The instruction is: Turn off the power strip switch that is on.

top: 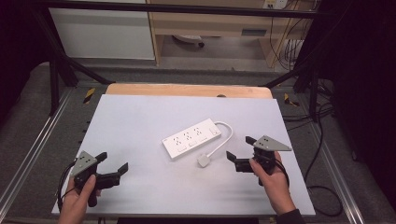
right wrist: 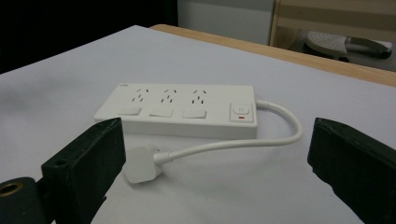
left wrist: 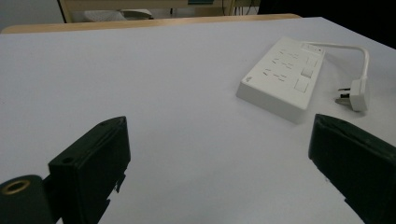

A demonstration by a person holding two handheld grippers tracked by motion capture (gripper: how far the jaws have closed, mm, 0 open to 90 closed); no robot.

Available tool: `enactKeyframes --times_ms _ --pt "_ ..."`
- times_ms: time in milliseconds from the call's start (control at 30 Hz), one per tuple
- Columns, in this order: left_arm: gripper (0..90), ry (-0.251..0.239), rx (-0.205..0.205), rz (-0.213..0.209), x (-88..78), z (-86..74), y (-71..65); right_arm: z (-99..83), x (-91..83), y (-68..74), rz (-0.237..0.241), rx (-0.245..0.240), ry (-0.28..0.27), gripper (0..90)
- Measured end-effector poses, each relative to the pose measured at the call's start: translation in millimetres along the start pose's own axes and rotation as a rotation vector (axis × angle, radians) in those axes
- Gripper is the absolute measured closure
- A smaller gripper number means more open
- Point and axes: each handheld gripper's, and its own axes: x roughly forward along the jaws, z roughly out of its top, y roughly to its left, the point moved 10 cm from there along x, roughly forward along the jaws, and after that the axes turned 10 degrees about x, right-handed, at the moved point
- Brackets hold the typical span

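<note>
Looking down from the high view, the white power strip [top: 191, 138] lies flat and angled near the middle of the white table [top: 140, 116], its cable [top: 225, 136] looping round to the plug [top: 203, 161] at about 5 o'clock from it. Loads of bare table on the left half, and the far wooden edge [top: 187, 89] sits well back at 12 o'clock. The left gripper [top: 112, 164] is down at 8 o'clock near the front edge, jaws spread wide, holding nothing, well apart from the strip. The right gripper [top: 240, 149] sits at 4 o'clock, jaws also wide and empty, near the plug but not touching it. Both forearms get cut off by the bottom of the frame.

Over in the left gripper view, the jaws stand far apart at the bottom corners with nothing between them but bare table. The power strip [left wrist: 282, 77] is off at 1 o'clock, plug [left wrist: 357, 94] at 2 o'clock, and the right jaw is clipped by the frame.

From the right gripper view, same deal: wide-open jaws, nothing gripped. The power strip [right wrist: 180, 109] lies dead ahead at 12 o'clock with a small red mark by its switch [right wrist: 241, 112]. The plug [right wrist: 142, 169] lies just beside the left jaw; can't tell if they touch. Its prongs are hidden from here.
</note>
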Motion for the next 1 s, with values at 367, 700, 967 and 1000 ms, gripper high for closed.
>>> enactKeyframes --times_ms 367,700,967,1000 --pt "5.3 0.001 0.002 0.0 0.1 0.0 -0.2 16.1 13.7 11.6 0.013 -0.006 -0.01 3.9" --pt "5.3 0.0 0.004 -0.001 -0.2 0.3 -0.5 24.4 22.2 18.4 0.028 -0.017 -0.004 3.1" --pt "5.3 0.001 0.008 -0.003 -0.1 0.3 -1.0 33.0 28.7 24.0 0.036 -0.026 -0.014 3.6" --pt "5.3 0.001 0.007 -0.004 -0.1 0.4 -1.2 34.2 29.7 24.7 0.037 -0.027 -0.018 3.9"
